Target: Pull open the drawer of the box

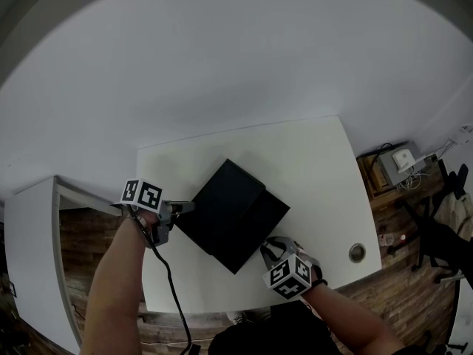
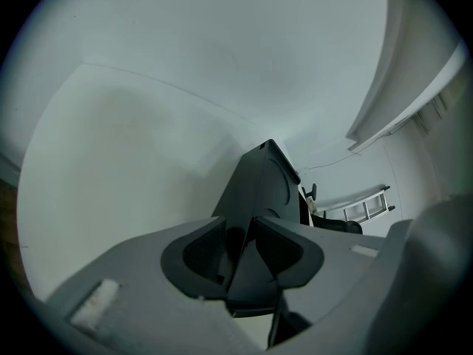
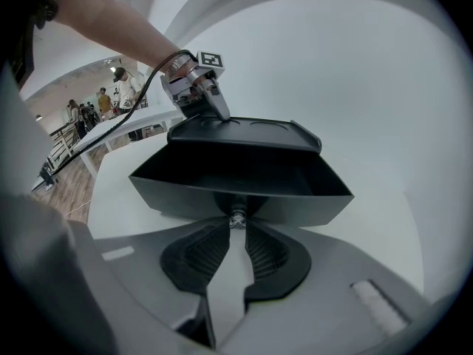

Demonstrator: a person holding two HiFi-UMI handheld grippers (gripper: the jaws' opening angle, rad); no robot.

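A black box (image 1: pixel 222 198) lies at an angle on the white table (image 1: pixel 310 168). Its drawer (image 1: pixel 256 229) stands pulled out toward the table's near edge. In the right gripper view the drawer (image 3: pixel 236 176) shows an open, empty inside, and my right gripper (image 3: pixel 236 224) is shut on the small metal knob (image 3: pixel 237 216) on its front. In the head view the right gripper (image 1: pixel 270 251) sits at the drawer's near end. My left gripper (image 1: pixel 183 208) is shut on the box's left edge (image 2: pixel 262 191), the black wall clamped between its pads (image 2: pixel 203 254).
A round cable hole (image 1: pixel 357 252) is in the table near its front right corner. Beyond the right edge are a grey device (image 1: pixel 403 160) and a dark chair (image 1: pixel 443 235) on the wooden floor. People stand far off (image 3: pixel 111 95) in the right gripper view.
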